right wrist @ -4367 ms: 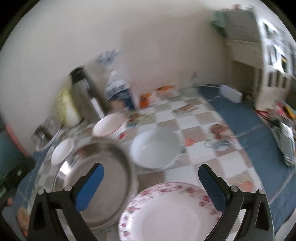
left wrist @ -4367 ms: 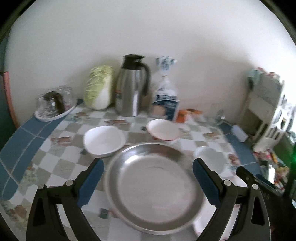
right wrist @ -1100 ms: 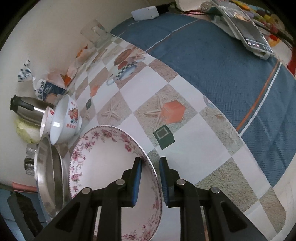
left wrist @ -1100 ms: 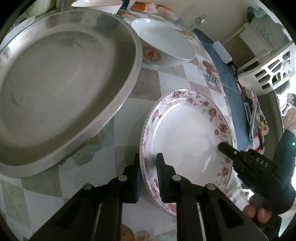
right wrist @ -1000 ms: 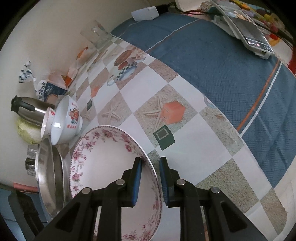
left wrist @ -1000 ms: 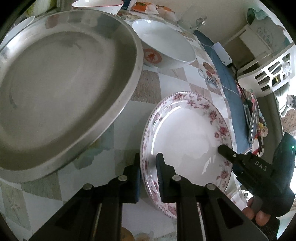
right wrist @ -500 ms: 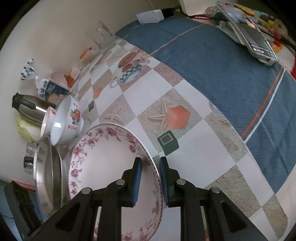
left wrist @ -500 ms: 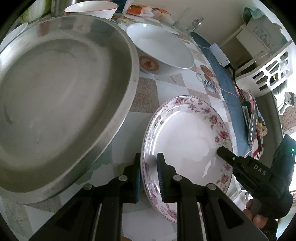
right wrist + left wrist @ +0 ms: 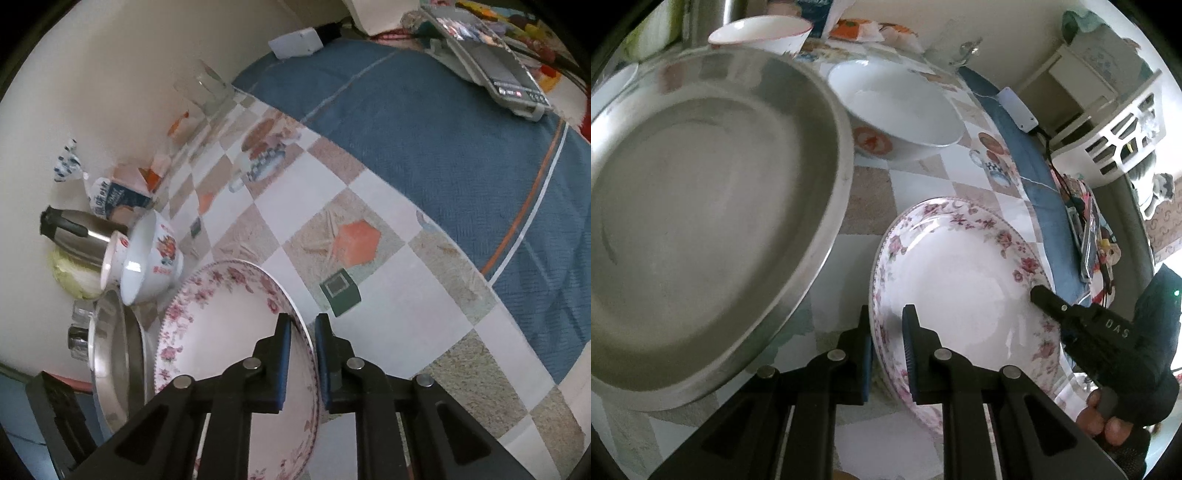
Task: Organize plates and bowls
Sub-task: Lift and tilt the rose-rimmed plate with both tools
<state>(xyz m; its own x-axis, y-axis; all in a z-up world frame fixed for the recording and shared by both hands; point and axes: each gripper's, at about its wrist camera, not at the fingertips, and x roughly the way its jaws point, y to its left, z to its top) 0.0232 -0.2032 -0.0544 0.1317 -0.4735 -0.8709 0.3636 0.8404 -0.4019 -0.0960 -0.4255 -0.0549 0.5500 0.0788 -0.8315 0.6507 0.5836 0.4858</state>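
Floral plate (image 9: 960, 288) pinched at opposite rims: left hand-held gripper (image 9: 887, 345) clenched on near edge, right hand-held gripper (image 9: 303, 350) on far edge. Two-sided grip likely steadies it, tilted off worktop (image 9: 388, 266), steel tray (image 9: 701, 192) just left.

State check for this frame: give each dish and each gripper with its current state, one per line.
Floral plate: gripped on opposite rim edges by both grippers.
Left gripper: shut on the plate rim.
Right gripper: shut on the plate rim.
Steel pan: upright, nothing inside.
White bowl: upright, nothing inside.
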